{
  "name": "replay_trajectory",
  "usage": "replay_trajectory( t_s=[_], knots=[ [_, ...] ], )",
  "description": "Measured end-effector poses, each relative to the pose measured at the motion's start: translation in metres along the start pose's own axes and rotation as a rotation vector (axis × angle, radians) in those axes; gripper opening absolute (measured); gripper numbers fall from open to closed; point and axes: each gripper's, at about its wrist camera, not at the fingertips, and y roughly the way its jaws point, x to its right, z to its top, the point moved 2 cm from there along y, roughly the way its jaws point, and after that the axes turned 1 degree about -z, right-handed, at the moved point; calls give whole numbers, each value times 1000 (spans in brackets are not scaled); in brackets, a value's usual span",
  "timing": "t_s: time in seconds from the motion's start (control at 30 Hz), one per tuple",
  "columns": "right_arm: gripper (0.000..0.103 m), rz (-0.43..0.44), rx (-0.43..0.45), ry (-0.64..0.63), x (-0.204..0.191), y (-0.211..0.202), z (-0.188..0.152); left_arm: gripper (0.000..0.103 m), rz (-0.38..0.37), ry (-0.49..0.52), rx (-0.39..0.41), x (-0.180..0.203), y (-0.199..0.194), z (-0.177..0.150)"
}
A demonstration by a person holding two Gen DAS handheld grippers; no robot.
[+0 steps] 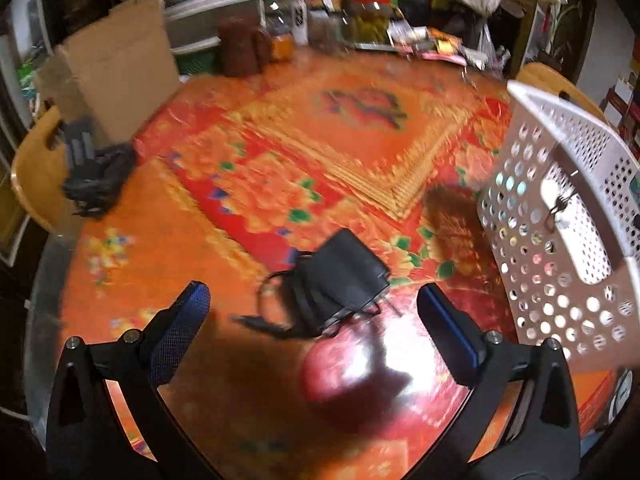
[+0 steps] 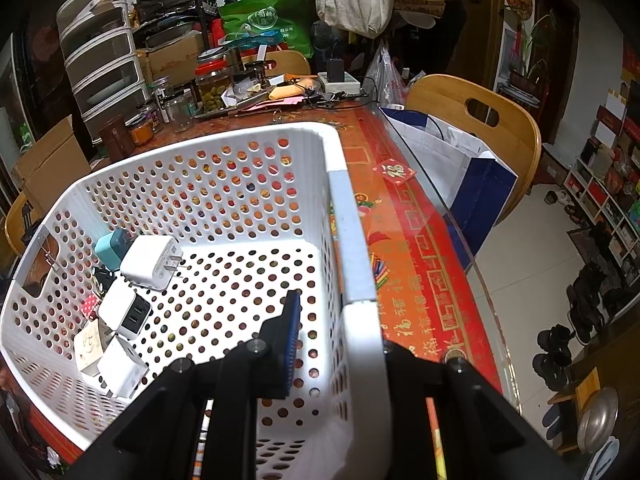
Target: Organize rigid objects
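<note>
While the right gripper (image 2: 340, 320) pinches the basket (image 2: 248, 152) rim, the left gripper (image 1: 316, 320), spread wide, nears 1 black charger (image 1: 344, 276) on the table (image 1: 200, 208); closing on it likely comes next.

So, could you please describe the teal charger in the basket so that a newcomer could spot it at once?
Start at the white perforated plastic basket on the orange patterned table. A cluster of chargers lies in its near-left corner; the small teal cube charger is the farthest of them, against the wall. It is the only coloured one; its neighbours are white.
</note>
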Motion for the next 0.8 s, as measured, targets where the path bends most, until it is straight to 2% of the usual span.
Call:
replay_trajectory(
  t_s=[0.1,0.17,0.2,0.27,0.3,0.33,0.53,0.8],
  knots=[
    [19,-2,-3,0,0,0,-1,100,5,-10,-23,6,20,0],
    [19,-3,-3,0,1,0,-1,88,-6,-33,-40,6,29,0],
    [19,-3,-2,0,1,0,-1,77,-5,-36,-49,5,32,0],
    [19,-2,-1,0,1,0,-1,75,15,-32,-45,7,37,0],
    [19,-2,-1,0,1,0,-1,67,22,-22,-41,9,36,-1],
    [19,-2,0,0,0,0,-1,64,22,-8,-36,12,32,-1],
    [19,2,4,-3,1,-1,-2,63,65,46,45,22,14,-1],
    [19,2,6,-4,0,-1,-2,62,165,84,210,30,-54,16]
  ],
)
